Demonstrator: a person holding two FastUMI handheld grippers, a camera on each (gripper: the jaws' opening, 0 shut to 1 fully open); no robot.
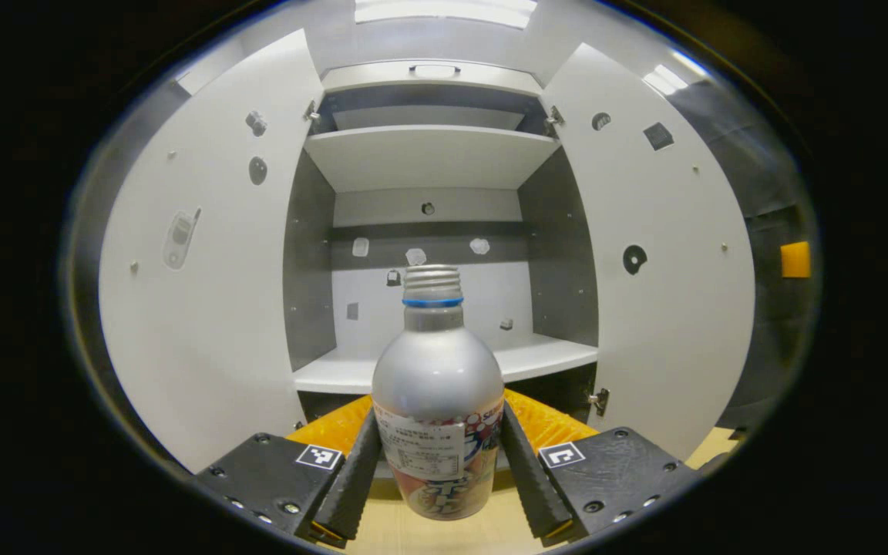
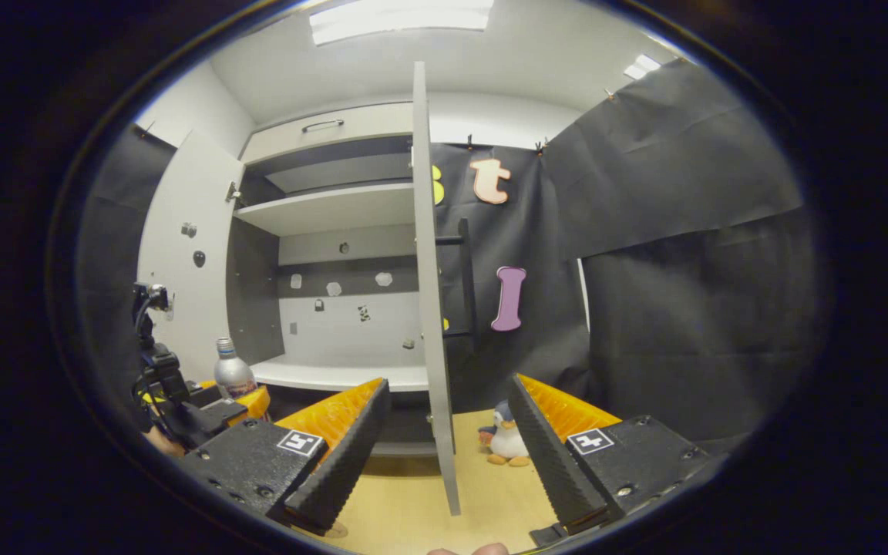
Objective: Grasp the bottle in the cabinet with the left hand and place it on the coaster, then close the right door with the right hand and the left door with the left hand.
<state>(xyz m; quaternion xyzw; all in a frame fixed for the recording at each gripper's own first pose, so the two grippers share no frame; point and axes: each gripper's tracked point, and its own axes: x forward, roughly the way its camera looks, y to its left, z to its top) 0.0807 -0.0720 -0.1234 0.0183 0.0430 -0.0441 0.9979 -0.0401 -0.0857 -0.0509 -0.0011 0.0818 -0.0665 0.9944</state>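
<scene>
The left tool is clamped on the silver bottle, both fingers pressing its labelled lower body, and the bottle stands upright in the grip, out in front of the open cabinet and above the pale wooden bench. From the right gripper view you can pick out that same bottle low on the left, held clear of the lower shelf. The coaster isn't anywhere I can make out, so the set-down spot has to be found first. My read: we're in the carry. Do it well by keeping the bottle vertical, since the neck is uncapped, lowering it squarely onto the coaster, and releasing only once the base sits flat. The right tool waits with fingers spread wide apart, the edge of the right door standing between them, nicely lined up for the push. Left door hangs wide open too. A toy penguin sits on the bench beyond that door, so swing carefully.
</scene>
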